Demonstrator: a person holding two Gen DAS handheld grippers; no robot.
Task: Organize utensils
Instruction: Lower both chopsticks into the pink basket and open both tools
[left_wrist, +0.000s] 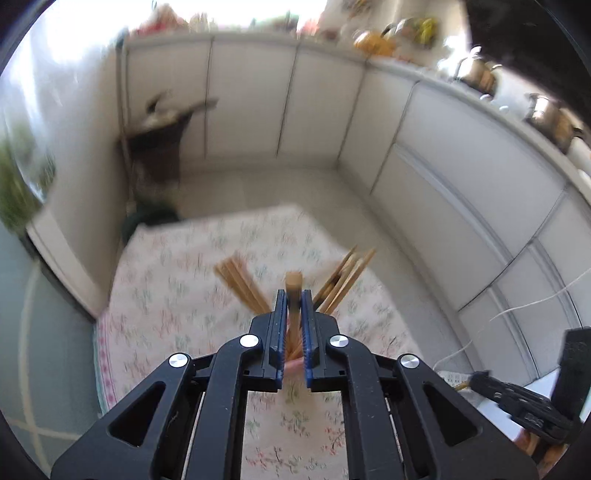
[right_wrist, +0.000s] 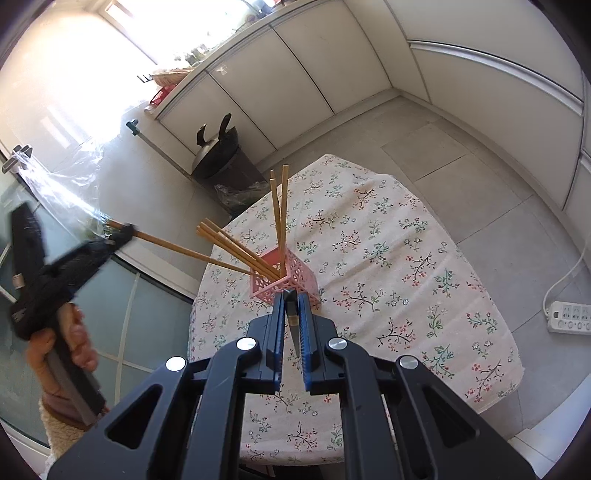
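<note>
A pink perforated holder (right_wrist: 291, 280) stands on the floral tablecloth (right_wrist: 388, 258) and holds several wooden chopsticks (right_wrist: 240, 251). My left gripper (left_wrist: 294, 295) is shut on one chopstick (left_wrist: 293, 284); in the right wrist view this gripper (right_wrist: 122, 232) is at the left, its chopstick (right_wrist: 184, 253) slanting with its tip at the holder's rim. Other chopsticks (left_wrist: 242, 284) fan out to either side in the left wrist view, and the holder is mostly hidden behind the jaws there. My right gripper (right_wrist: 291, 295) is shut on a thin dark utensil (right_wrist: 293, 328), just in front of the holder.
The round table (right_wrist: 491, 391) stands on a grey tiled floor. White cabinets (right_wrist: 295, 66) line the walls. A dark bin with a pan on top (right_wrist: 221, 158) stands behind the table. A white power strip (right_wrist: 569, 317) lies on the floor at the right.
</note>
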